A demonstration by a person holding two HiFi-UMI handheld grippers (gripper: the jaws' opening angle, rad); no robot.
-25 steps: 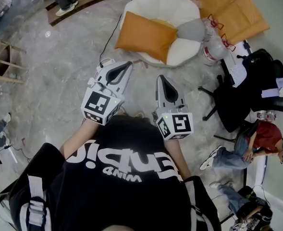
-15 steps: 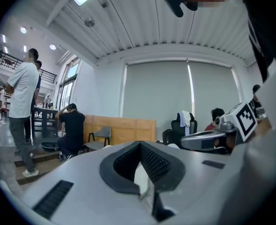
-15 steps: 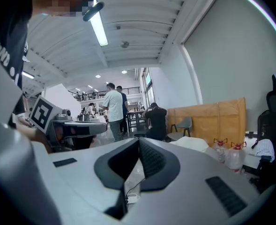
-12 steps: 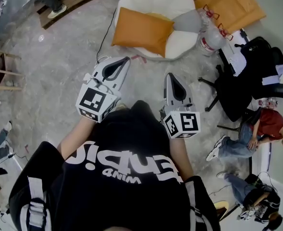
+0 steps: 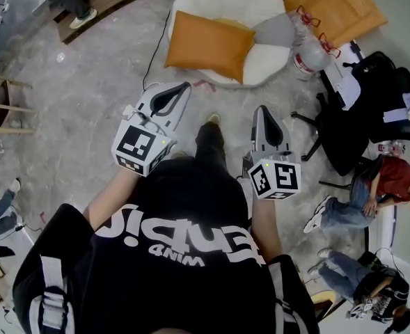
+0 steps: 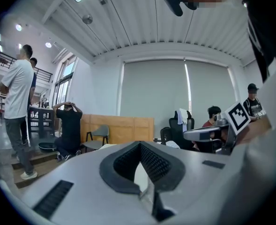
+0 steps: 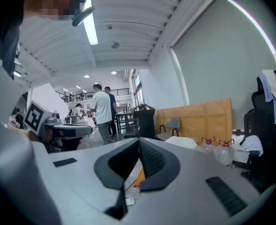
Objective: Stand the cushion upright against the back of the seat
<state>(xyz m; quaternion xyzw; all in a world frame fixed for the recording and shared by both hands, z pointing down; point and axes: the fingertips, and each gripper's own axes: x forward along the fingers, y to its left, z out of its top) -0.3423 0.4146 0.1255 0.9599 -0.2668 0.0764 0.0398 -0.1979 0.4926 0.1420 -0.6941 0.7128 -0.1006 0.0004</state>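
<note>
Left tongs [image 5: 175, 92], centre-left: shut, empty, pointing up-frame toward the seat [image 5: 264, 61]. Well short of the cushion [image 5: 208, 44], so I read this as the approach. The cushion is orange, upper centre, lying flat on the white seat, with its lower-left corner past the seat's rim. Grey pillow [image 5: 278, 30] touches its right end. Seat back seems to be at the top edge of frame, mostly cropped. Right tongs [image 5: 267, 117], centre-right: also shut, nothing in them, a bit lower in frame than the left.

To do it well: open both tongs wide before contact. Take the near long edge by its two corners, one tongs each. Bite deep; soft fill probably slips out of a shallow pinch. Lift that edge and swing it toward the top of frame so the far edge pivots on the seat. Press the face against the back, then let go. Mind the grey pillow: it may block the right end.
</note>
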